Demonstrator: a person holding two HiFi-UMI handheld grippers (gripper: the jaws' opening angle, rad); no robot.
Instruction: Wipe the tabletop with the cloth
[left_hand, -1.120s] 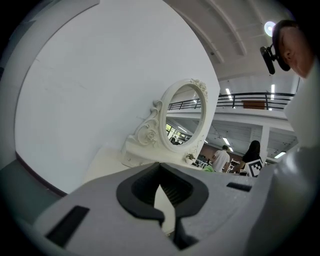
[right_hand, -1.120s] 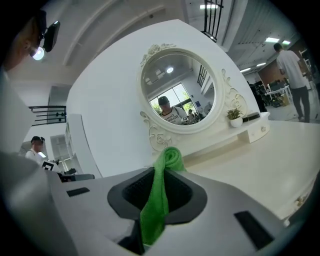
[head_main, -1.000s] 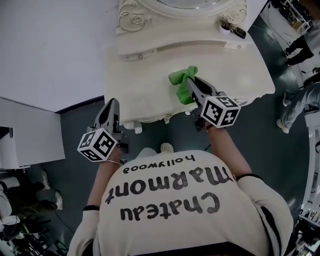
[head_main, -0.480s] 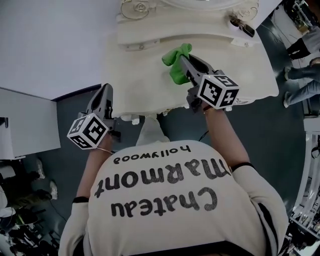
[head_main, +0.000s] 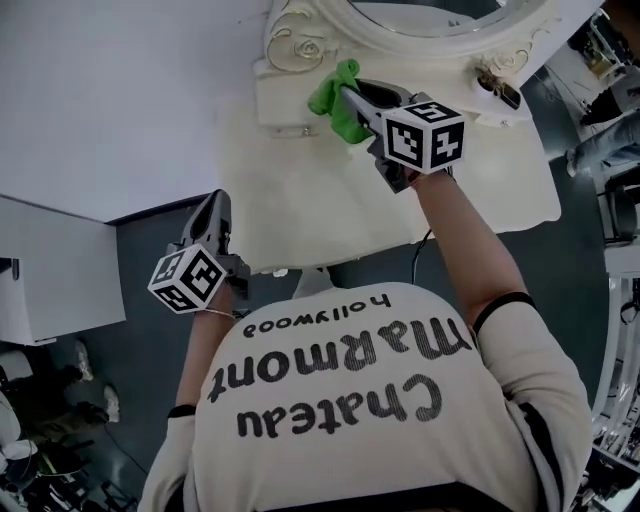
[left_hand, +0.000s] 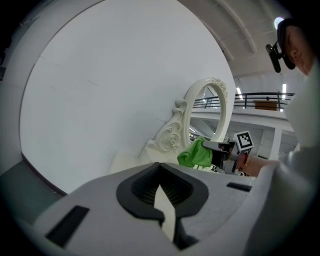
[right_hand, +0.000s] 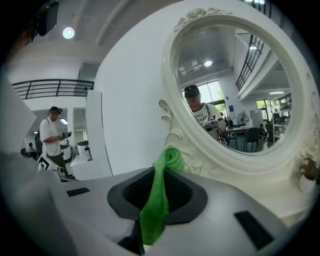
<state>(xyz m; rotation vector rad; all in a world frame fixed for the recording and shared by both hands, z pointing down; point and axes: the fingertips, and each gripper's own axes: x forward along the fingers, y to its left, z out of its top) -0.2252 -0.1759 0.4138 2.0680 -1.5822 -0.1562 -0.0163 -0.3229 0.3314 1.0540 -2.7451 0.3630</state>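
Cloth (head_main: 330, 100): green, bunched, pinched in the right tool (head_main: 362, 100). It sits at the rear of the tabletop (head_main: 300, 200), against the base of the mirror (head_main: 300, 40). In the right gripper view a fold stands up between the jaws and a tail hangs below them.

Right tool: clamped on the cloth, reaching far back, just beside the carved frame.

Left tool (head_main: 217, 200): jaws drawn narrow with nothing between them, held off the front left edge of the tabletop, clear of the work.

Small item (head_main: 497, 88): at the rear right, beside the frame; too small to identify.

Hazards, as judged:
- Snagging. The cloth is close to the scrollwork, so a sideways pass could catch a loop on the carving and pull it from the jaws.
- Hard contact. Little cloth shows past the jaw tips. Pressing down or pushing further back could put bare jaw on the tabletop or the mirror base and mark it.
- Poor coverage. A bunched cloth wipes only a narrow strip and may miss parts of the surface.
- Slip. Drag on the hanging tail could work the fold loose.
- Knock-off. A sweep to the right could strike the small item.
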